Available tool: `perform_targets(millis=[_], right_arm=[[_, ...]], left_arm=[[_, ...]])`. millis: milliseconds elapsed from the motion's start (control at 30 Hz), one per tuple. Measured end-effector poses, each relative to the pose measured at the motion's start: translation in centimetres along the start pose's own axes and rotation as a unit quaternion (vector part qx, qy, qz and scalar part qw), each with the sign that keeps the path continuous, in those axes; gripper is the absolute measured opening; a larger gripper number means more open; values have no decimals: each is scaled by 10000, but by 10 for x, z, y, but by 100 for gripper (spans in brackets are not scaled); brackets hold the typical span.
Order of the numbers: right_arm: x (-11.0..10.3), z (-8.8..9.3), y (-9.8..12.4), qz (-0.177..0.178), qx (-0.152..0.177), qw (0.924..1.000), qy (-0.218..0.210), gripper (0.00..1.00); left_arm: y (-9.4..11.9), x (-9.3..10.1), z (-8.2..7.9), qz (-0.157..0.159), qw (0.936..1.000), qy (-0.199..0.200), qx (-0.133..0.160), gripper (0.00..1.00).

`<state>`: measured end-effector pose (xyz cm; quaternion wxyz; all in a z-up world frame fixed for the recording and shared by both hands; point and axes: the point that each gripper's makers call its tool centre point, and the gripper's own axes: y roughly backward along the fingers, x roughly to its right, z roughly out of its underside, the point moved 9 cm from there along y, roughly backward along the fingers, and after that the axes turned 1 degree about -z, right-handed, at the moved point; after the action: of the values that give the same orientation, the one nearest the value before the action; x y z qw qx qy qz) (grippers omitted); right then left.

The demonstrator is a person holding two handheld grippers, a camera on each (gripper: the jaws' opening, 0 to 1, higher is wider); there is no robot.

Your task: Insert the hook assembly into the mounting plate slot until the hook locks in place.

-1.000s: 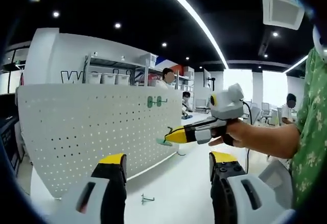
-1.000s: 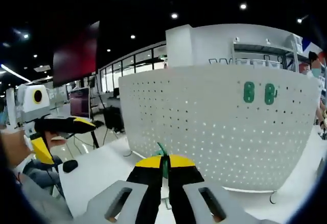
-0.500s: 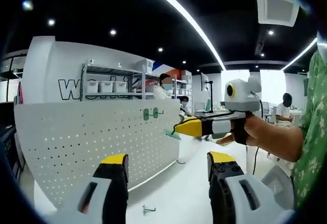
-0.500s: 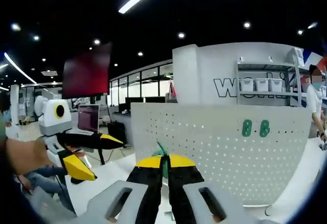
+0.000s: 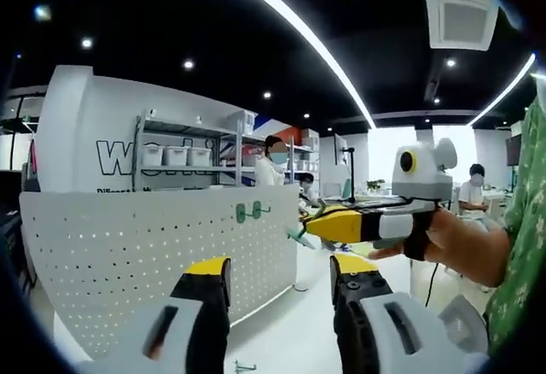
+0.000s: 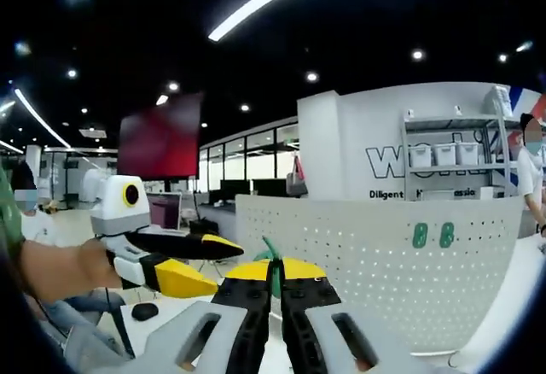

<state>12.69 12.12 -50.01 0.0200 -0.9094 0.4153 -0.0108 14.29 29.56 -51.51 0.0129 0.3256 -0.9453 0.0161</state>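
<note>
**Hook rising toward the board, not yet inserted**

Both grippers are lifting compared with a second ago: the pegboard (image 5: 162,254) is sinking lower in both views, and the table under it is dropping mostly out of sight. The right gripper (image 6: 274,273) is pinching a green hook (image 6: 271,259) between closed jaws; in the left gripper view the same right gripper is reaching in from the right, hook tip (image 5: 300,236) hanging near the board's right edge but apart from it. The left gripper (image 5: 279,273) is holding nothing, jaws standing wide. Two green hooks (image 6: 432,236) are already sitting near the board's upper right corner. Judging by this, the carried hook is being brought up; aiming at a hole, pushing in and locking are all left to do.
</note>
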Motion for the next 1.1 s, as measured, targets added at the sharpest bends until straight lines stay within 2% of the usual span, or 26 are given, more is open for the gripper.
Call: perform_targets(millis=[200,467,733,1100], right_arm=[[-5,-1,-1,-51,34,10000,16,1],[-9,-1,-3,-112,72,9999,31,1],[-14,1,-5,-200,70,9998,45,1],[-15,5,-6,-248,62,9996,73,1]], left_arm=[[-1,-2,-1,-40,9995,295,49,31],[-2,1,-4,148,9982,548,182,20],[-6,4,-3,328,9972,659,159,7],[-7,2,-3,327,9956,843,243,4]])
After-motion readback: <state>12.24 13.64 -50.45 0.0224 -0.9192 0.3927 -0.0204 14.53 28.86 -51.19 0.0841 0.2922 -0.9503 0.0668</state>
